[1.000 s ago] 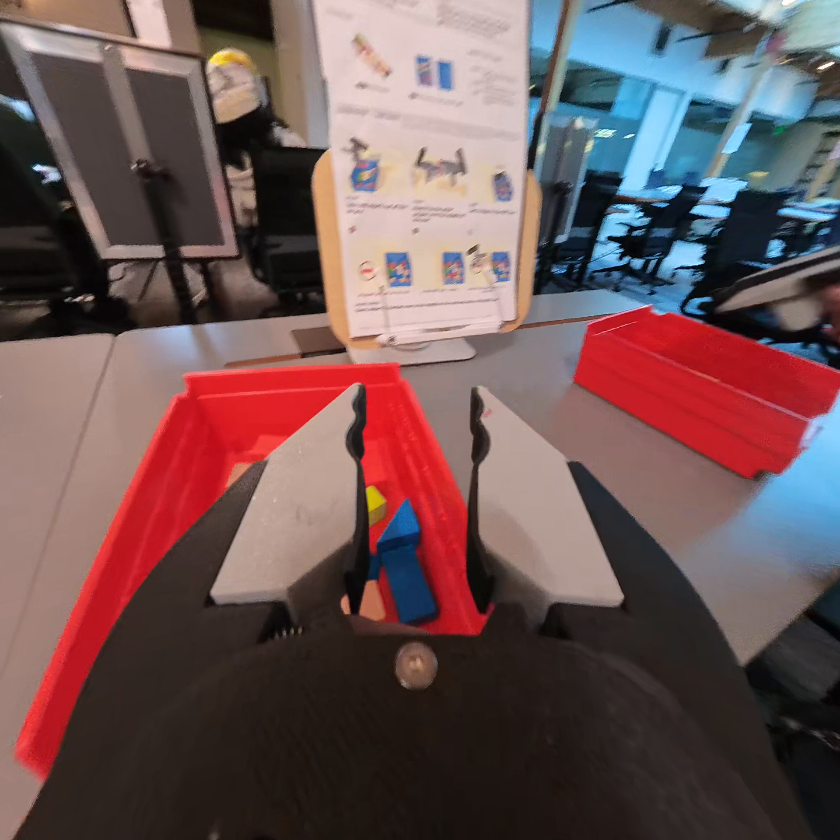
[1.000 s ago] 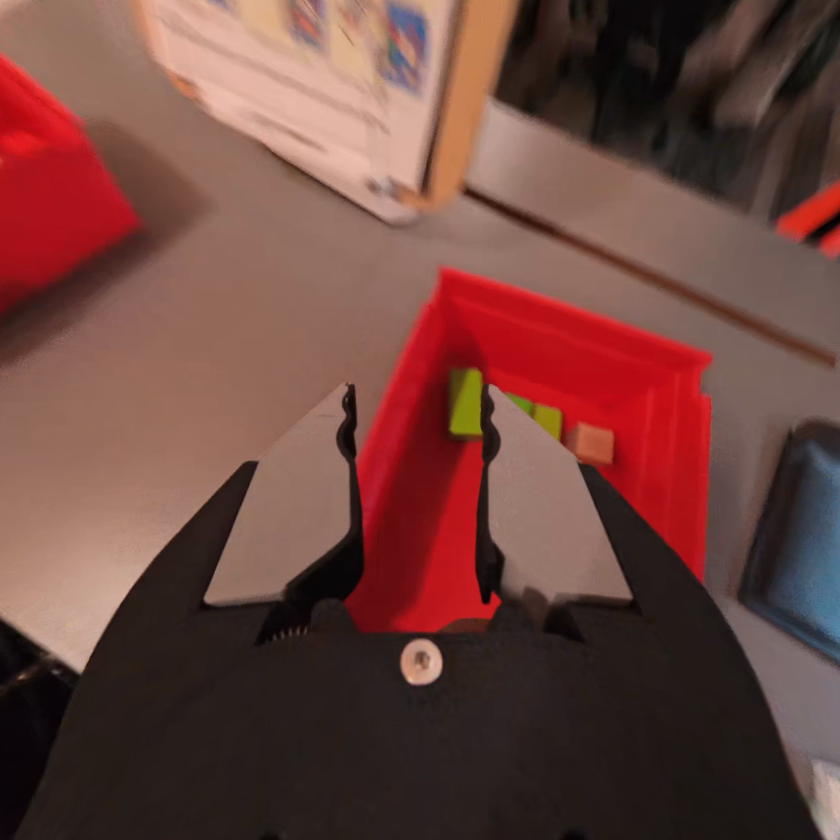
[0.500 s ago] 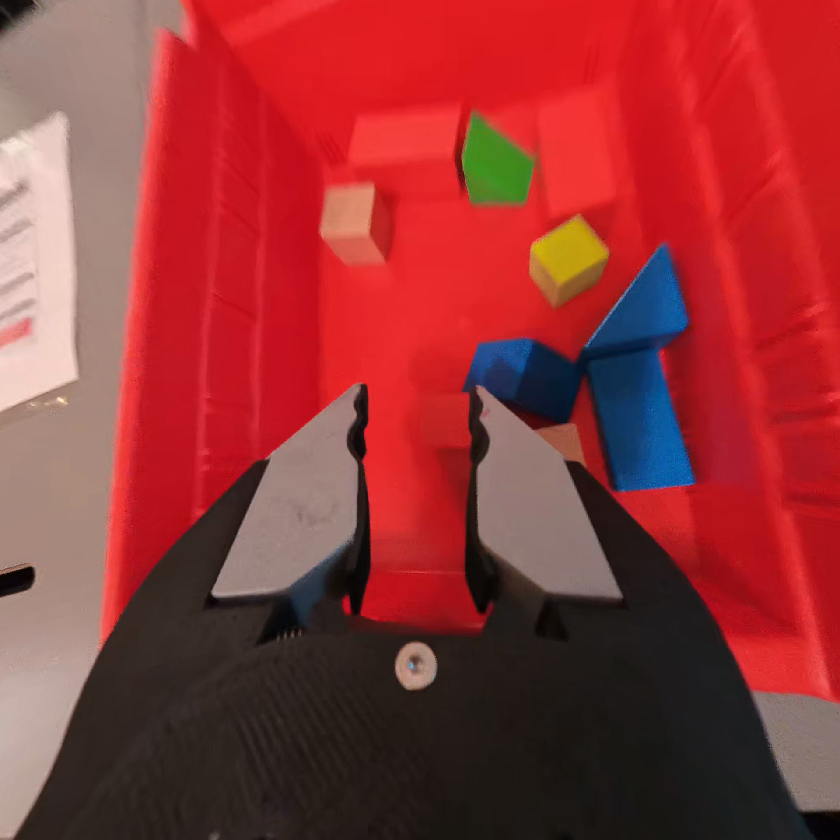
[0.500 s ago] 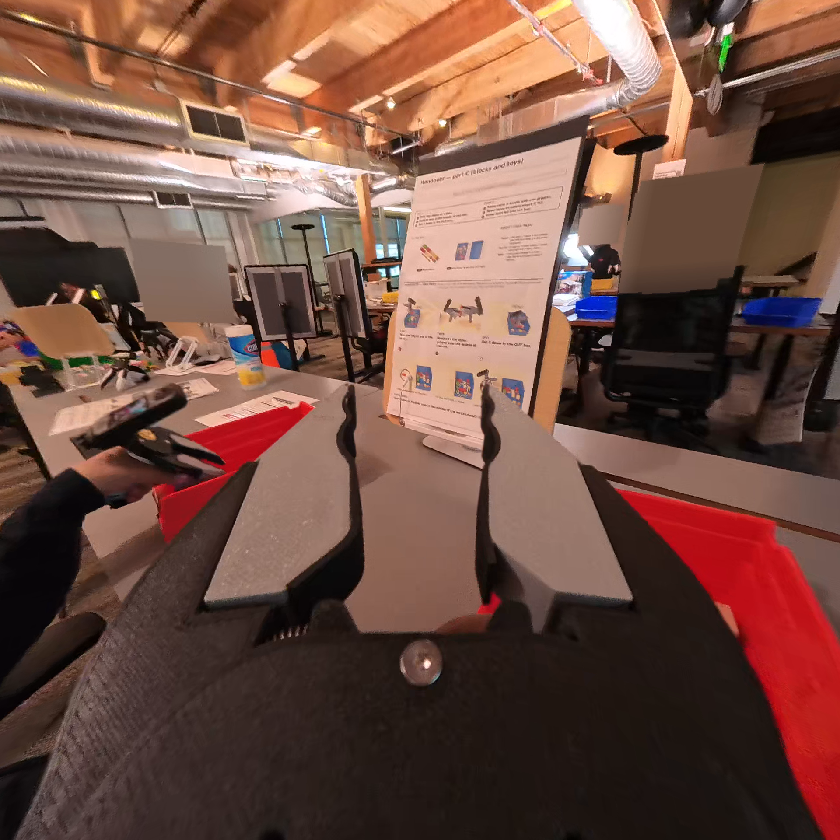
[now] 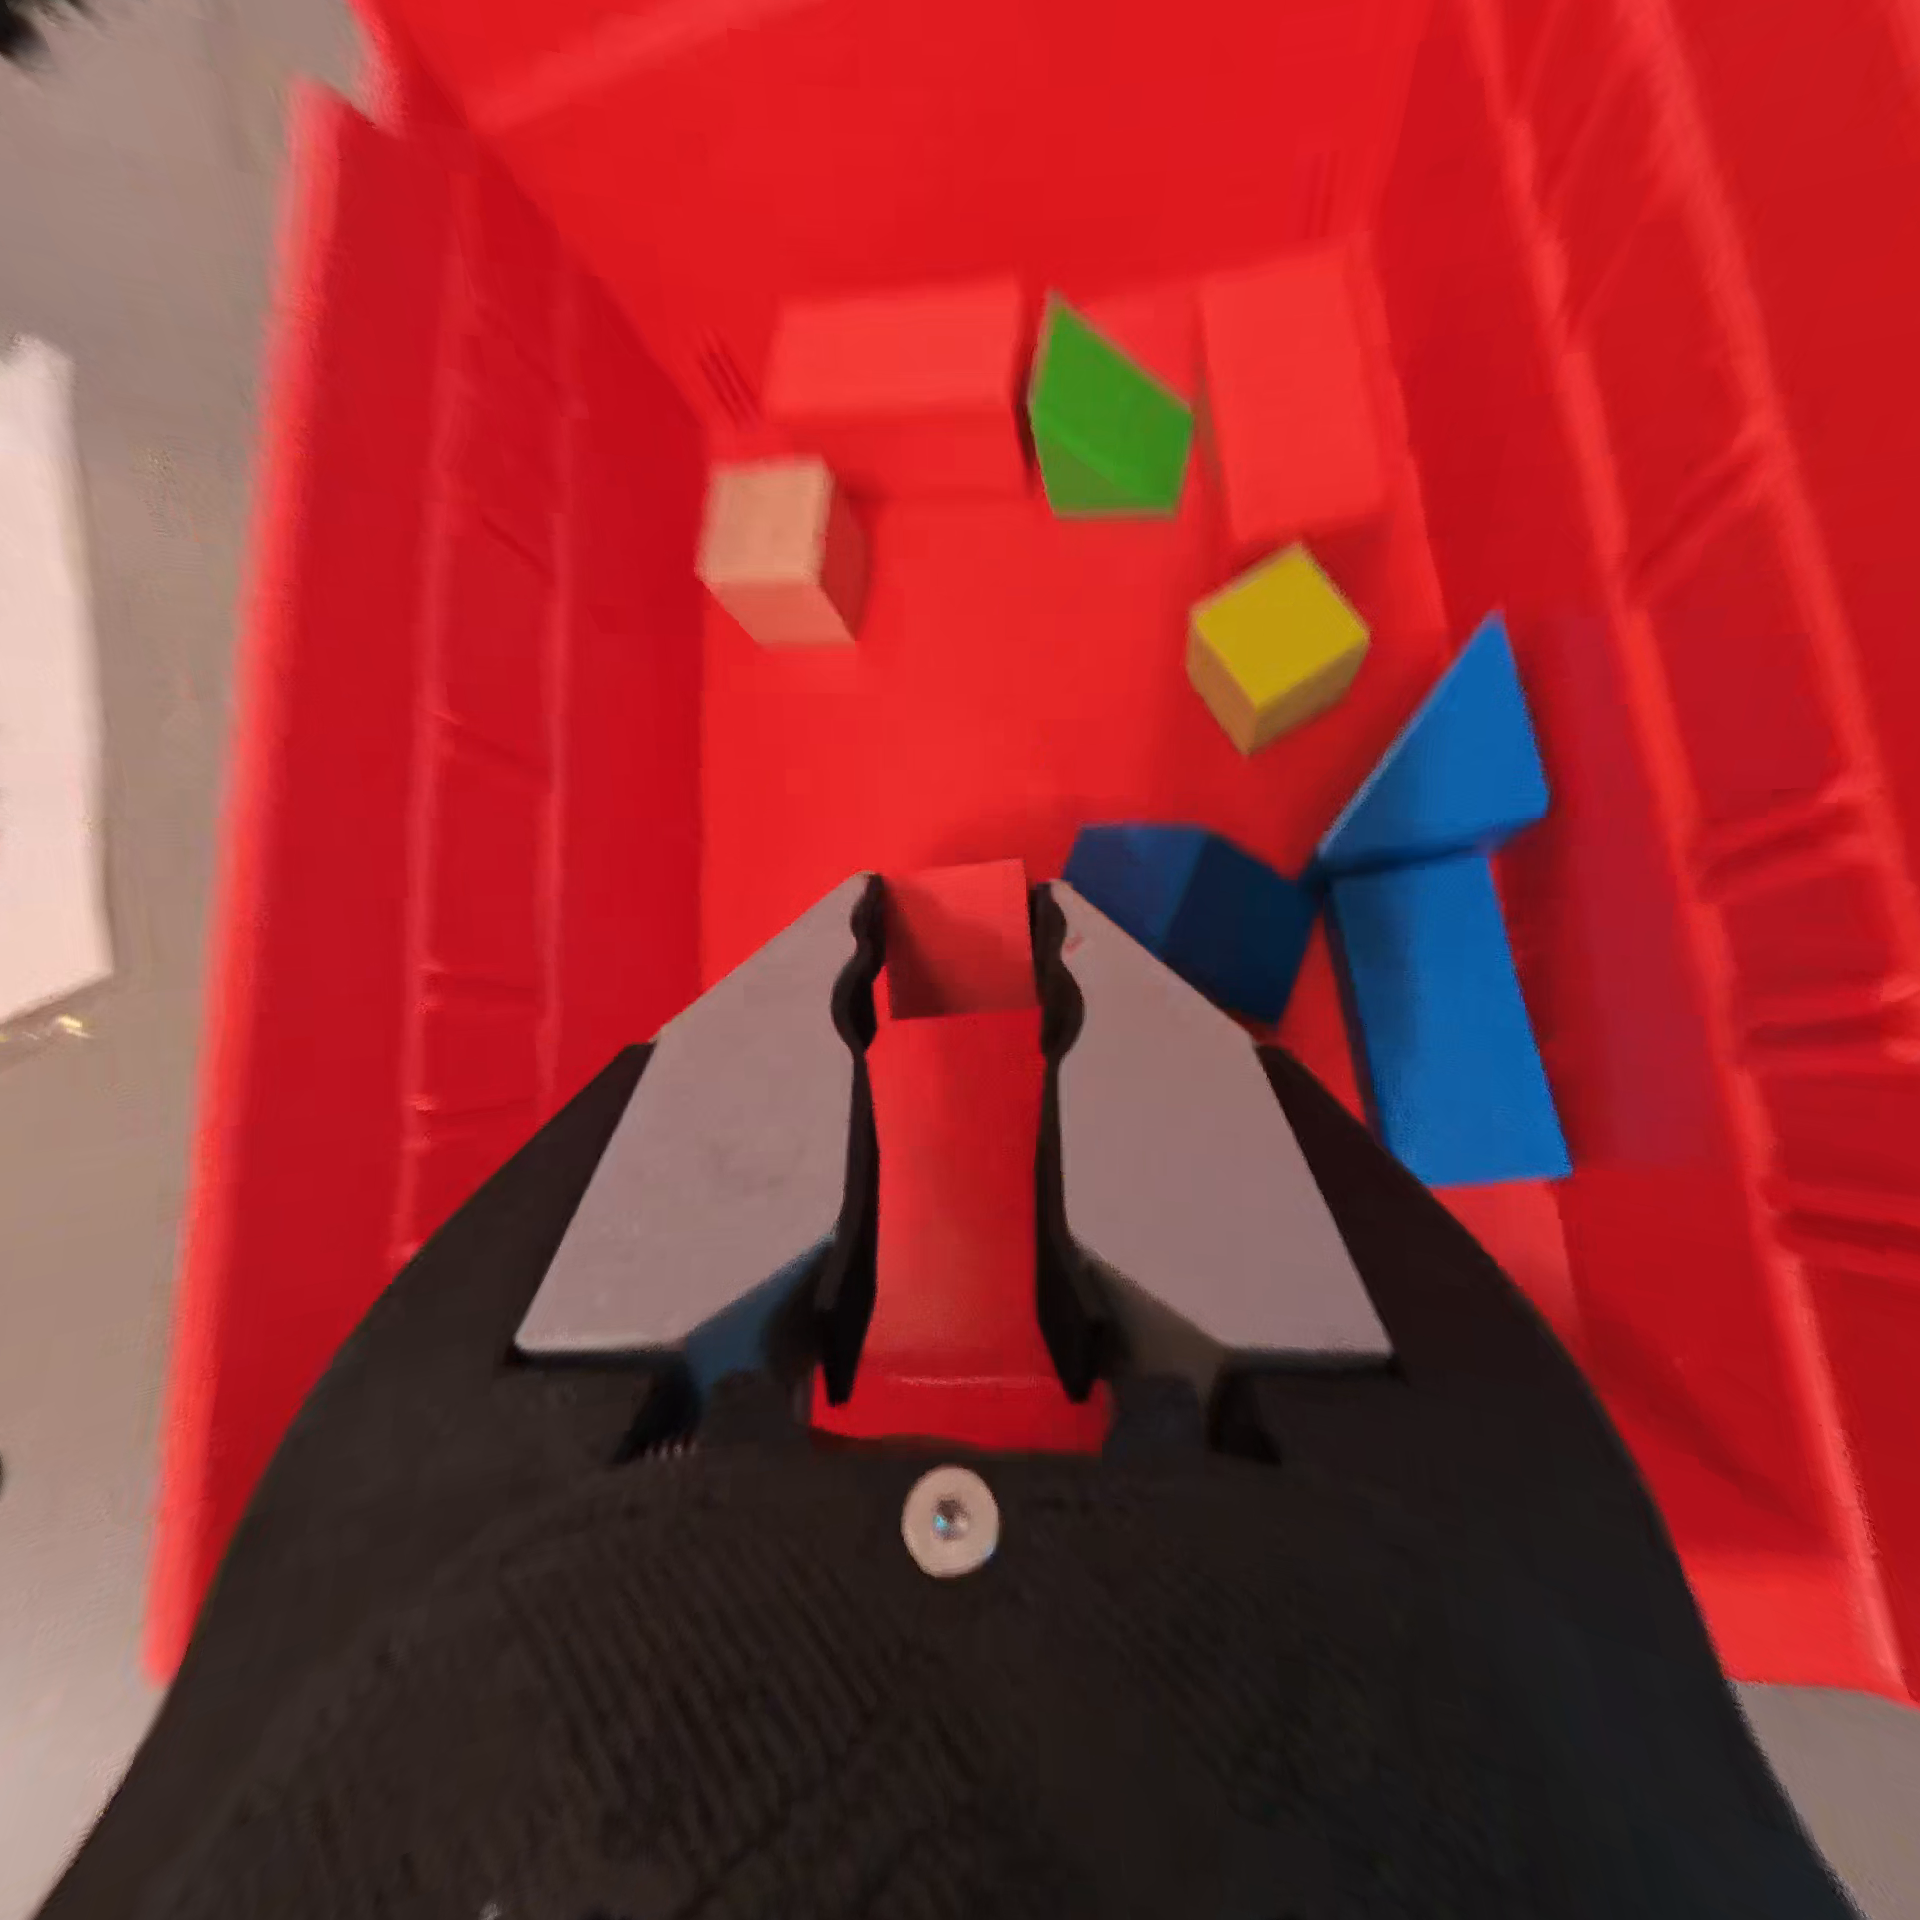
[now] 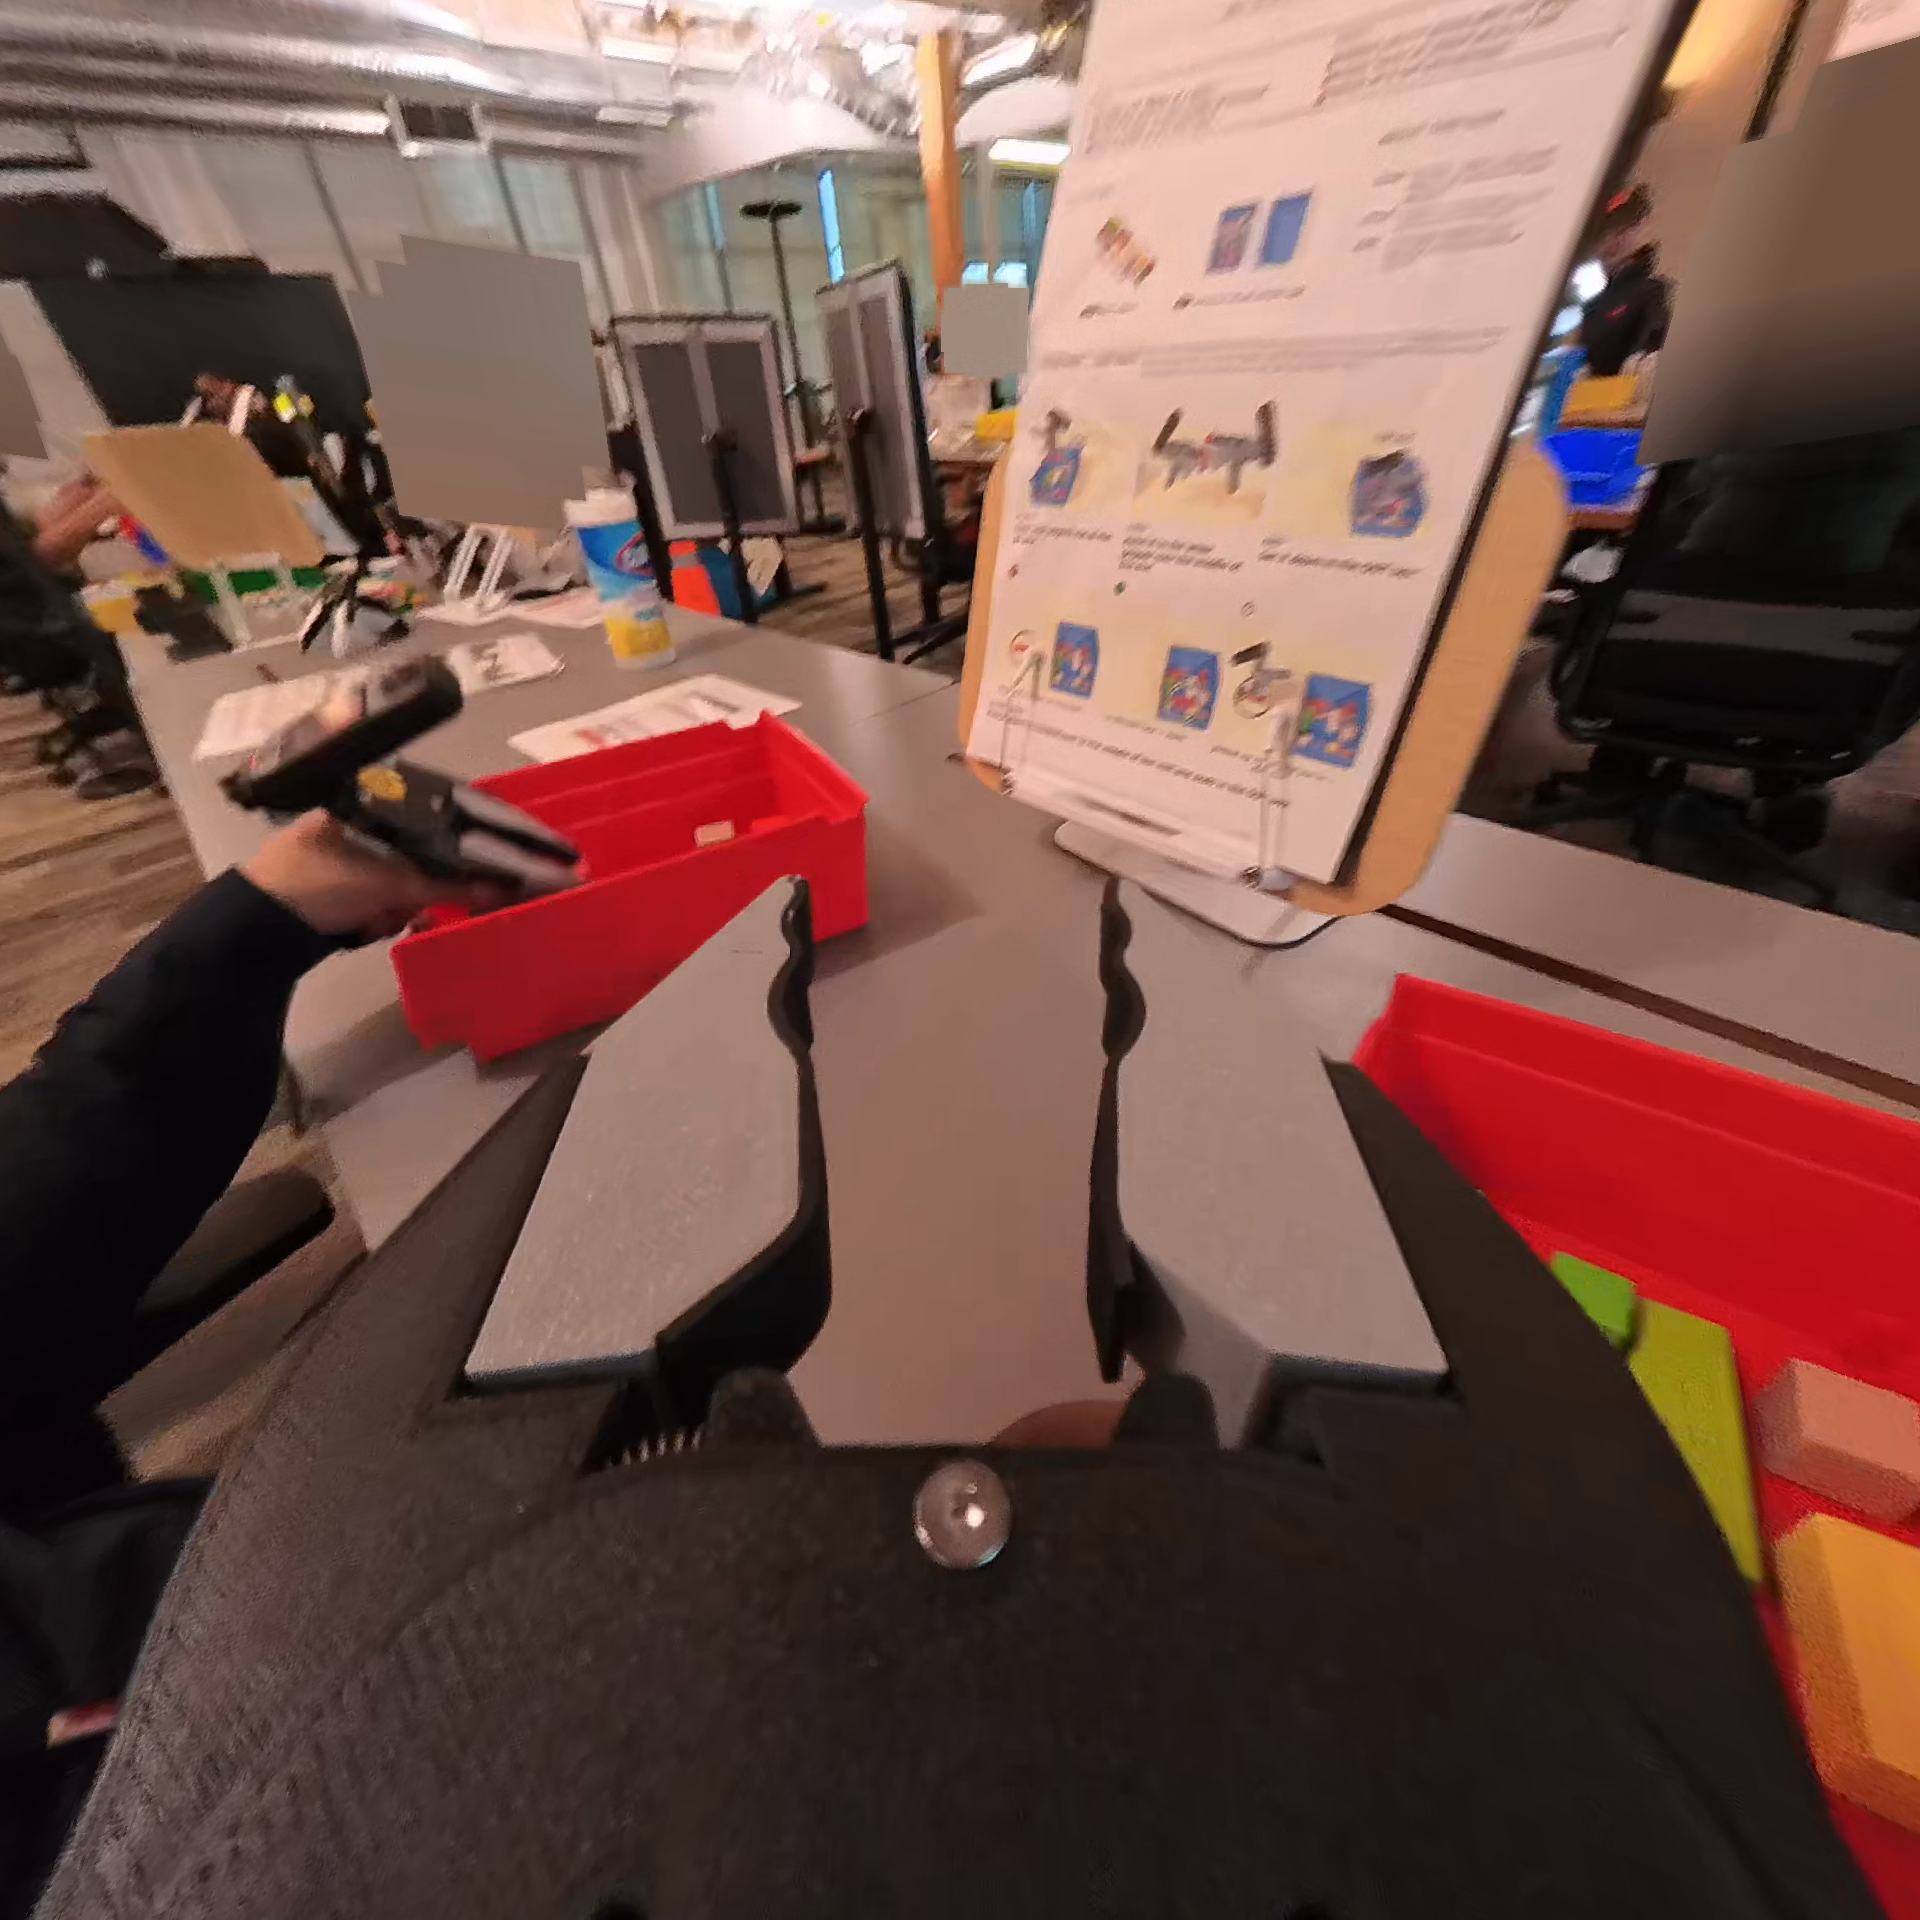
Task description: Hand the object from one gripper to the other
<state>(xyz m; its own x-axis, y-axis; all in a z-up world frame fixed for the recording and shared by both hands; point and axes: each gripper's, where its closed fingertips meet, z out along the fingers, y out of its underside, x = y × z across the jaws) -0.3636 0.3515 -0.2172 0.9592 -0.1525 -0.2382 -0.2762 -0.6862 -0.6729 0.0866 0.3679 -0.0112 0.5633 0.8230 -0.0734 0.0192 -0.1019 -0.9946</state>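
Lowered since earlier frame, left gripper (image 5: 954, 914) fingers now flank small red block (image 5: 958, 940) — touching, grip unconfirmed; right gripper (image 6: 954, 925) open, empty — well apart

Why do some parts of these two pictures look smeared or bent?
Left wrist view: motion blur softens the red bin and the tan block; the left gripper stays fairly sharp around the red block. Right wrist view: the wide lens bows the instruction board, edges smear, and the right gripper is crisp.
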